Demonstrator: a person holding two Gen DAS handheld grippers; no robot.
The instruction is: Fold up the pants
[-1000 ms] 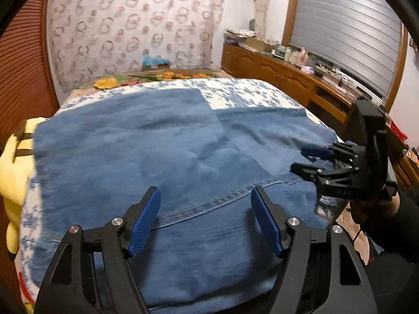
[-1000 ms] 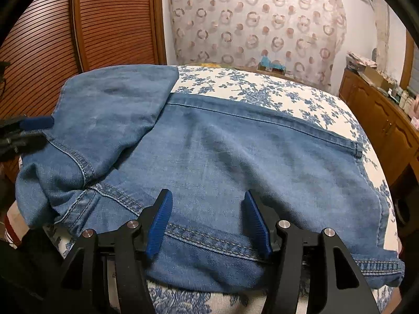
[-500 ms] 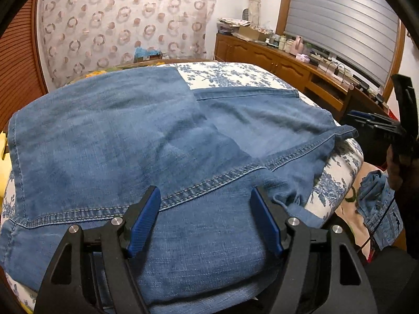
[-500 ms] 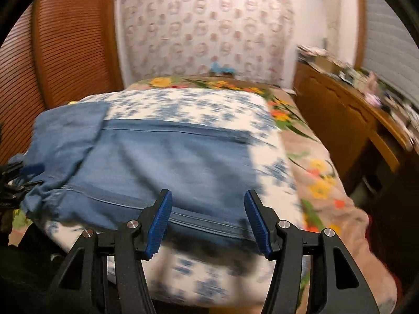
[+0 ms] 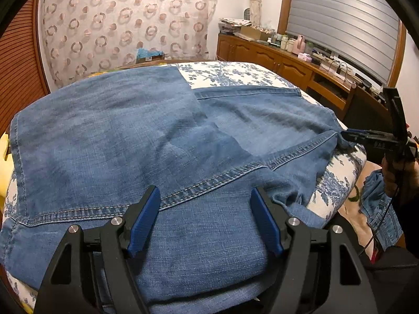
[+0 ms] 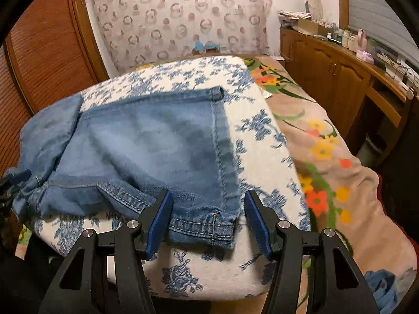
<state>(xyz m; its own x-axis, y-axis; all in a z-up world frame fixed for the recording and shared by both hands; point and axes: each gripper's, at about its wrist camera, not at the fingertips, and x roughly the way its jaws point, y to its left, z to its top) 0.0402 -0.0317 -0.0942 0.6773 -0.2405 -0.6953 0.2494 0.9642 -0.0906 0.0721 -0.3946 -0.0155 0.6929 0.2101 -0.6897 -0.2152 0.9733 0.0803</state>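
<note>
Blue jeans (image 5: pixel 146 141) lie partly folded on the floral-covered cushion (image 6: pixel 262 157); left gripper (image 5: pixel 205 219) hovers over the near denim, fingers spread, grasping nothing; right gripper (image 6: pixel 208 225) straddles the hem corner, fingers released.

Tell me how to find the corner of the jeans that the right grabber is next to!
Find the blue-flowered white cushion atop the bed. The jeans lie across it. Their stitched hem corner hangs over the near edge, between the right gripper's open blue pads; the far corner lies flat.
</note>
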